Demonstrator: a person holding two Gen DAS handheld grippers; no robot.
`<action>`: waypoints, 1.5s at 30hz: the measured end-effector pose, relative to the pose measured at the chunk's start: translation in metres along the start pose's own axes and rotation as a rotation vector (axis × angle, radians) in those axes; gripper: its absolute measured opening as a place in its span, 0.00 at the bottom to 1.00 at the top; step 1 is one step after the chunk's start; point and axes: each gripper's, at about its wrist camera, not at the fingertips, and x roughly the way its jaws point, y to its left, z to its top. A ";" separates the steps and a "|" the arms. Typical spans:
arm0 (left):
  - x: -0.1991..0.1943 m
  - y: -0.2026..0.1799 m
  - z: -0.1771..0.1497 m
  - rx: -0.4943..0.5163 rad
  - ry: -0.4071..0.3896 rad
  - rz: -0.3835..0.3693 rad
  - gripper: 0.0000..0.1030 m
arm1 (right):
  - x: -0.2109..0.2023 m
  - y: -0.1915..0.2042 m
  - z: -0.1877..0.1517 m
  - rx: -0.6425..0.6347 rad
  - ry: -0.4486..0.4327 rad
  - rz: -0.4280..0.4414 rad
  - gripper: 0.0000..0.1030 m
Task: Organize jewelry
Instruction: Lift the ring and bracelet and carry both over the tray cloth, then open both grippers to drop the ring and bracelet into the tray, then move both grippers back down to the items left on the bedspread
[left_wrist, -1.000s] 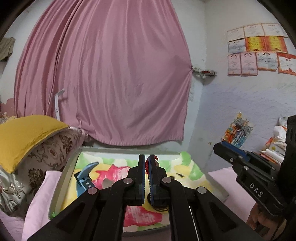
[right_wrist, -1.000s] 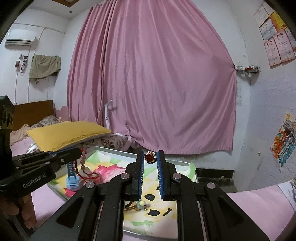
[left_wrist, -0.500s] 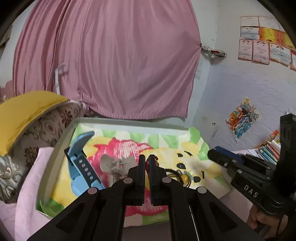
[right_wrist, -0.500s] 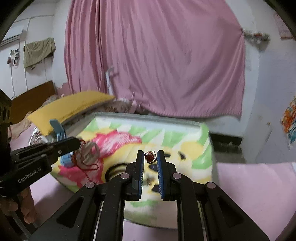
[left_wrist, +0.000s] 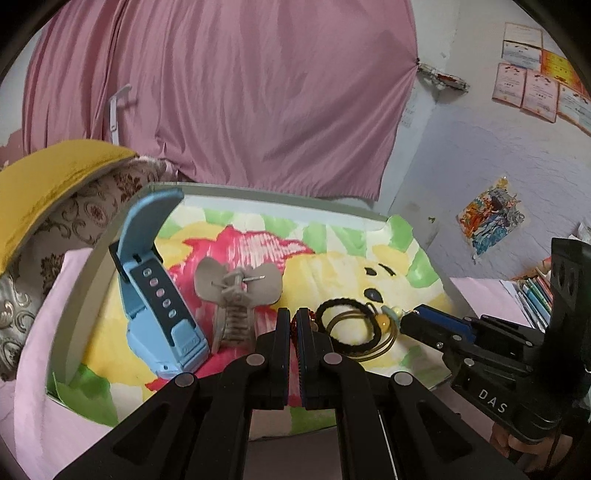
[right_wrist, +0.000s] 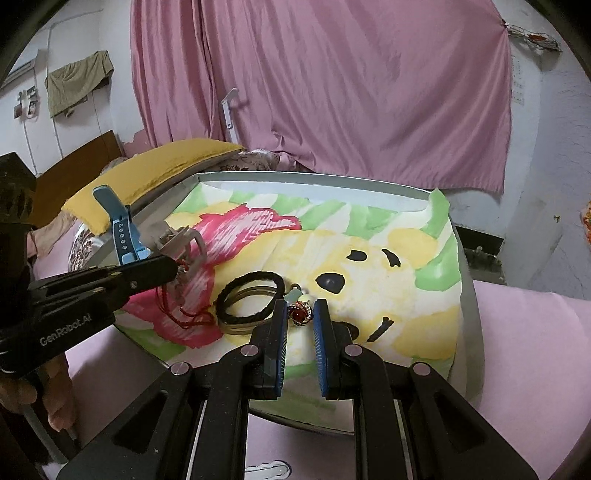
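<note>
Two grippers over tray (right_wrist: 469, 295) lined with bright painted cloth. Right gripper (right_wrist: 300, 314): fingers narrow, clamped on red-stoned ring (right_wrist: 301, 314), held just above the cloth near tray's front. Left gripper (left_wrist: 293, 321): fingers pressed nearly together, pinching red beaded string (right_wrist: 184, 314), its loops trailing onto the cloth. Lying in tray: blue watch strap (left_wrist: 155, 295), grey hair claw (left_wrist: 236, 295), black hair tie (left_wrist: 351, 325) over gold bangle (left_wrist: 384, 339).
</note>
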 end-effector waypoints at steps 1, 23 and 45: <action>0.001 0.001 0.000 -0.006 0.007 -0.001 0.03 | 0.001 0.000 0.000 0.002 0.003 0.001 0.12; -0.007 0.007 -0.002 -0.045 0.003 -0.021 0.24 | -0.024 -0.006 -0.007 0.042 -0.075 -0.030 0.42; -0.091 0.003 -0.025 0.015 -0.274 0.083 0.99 | -0.119 0.000 -0.038 0.064 -0.414 -0.118 0.98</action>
